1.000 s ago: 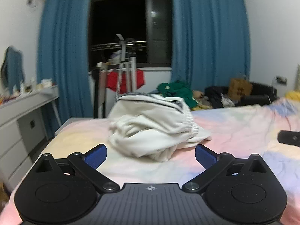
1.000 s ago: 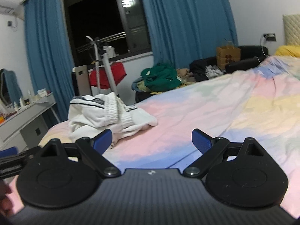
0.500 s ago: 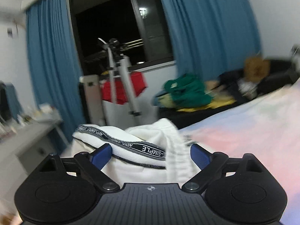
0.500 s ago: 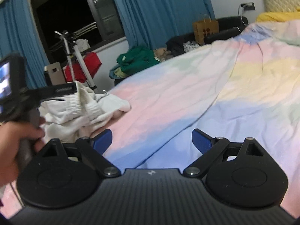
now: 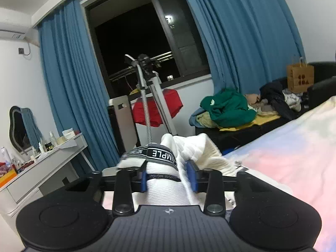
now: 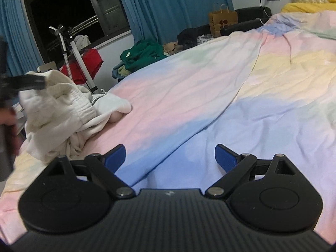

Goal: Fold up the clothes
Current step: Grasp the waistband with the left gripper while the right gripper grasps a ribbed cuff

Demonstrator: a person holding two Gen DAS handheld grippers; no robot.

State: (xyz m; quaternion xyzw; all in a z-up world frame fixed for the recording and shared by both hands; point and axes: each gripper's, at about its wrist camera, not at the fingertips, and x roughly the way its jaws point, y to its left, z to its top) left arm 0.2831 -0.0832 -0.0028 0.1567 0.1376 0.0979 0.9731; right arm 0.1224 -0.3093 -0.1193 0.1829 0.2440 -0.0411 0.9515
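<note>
A crumpled white garment (image 5: 201,149) with a black lettered waistband (image 5: 161,155) lies near the left end of the pastel bed (image 6: 231,84). My left gripper (image 5: 168,178) is closing its jaws on a bunch of that fabric at the waistband, and the blue pads press into the cloth from both sides. In the right wrist view the same garment (image 6: 63,109) sits at the left, with the left gripper's finger (image 6: 31,82) on its top and a person's hand (image 6: 6,115) behind it. My right gripper (image 6: 170,157) stands open over the bare sheet, nothing between its fingers.
A white desk (image 5: 42,168) with small bottles stands left of the bed. Beyond the bed's end are a tripod stand (image 5: 151,96), a red cloth (image 5: 166,109), a pile of green clothes (image 5: 226,107) on a black bench and a paper bag (image 5: 300,77).
My left gripper moved forward onto the white garment and its jaws closed from wide open onto the waistband fabric. My right gripper sank a little toward the sheet and stays open.
</note>
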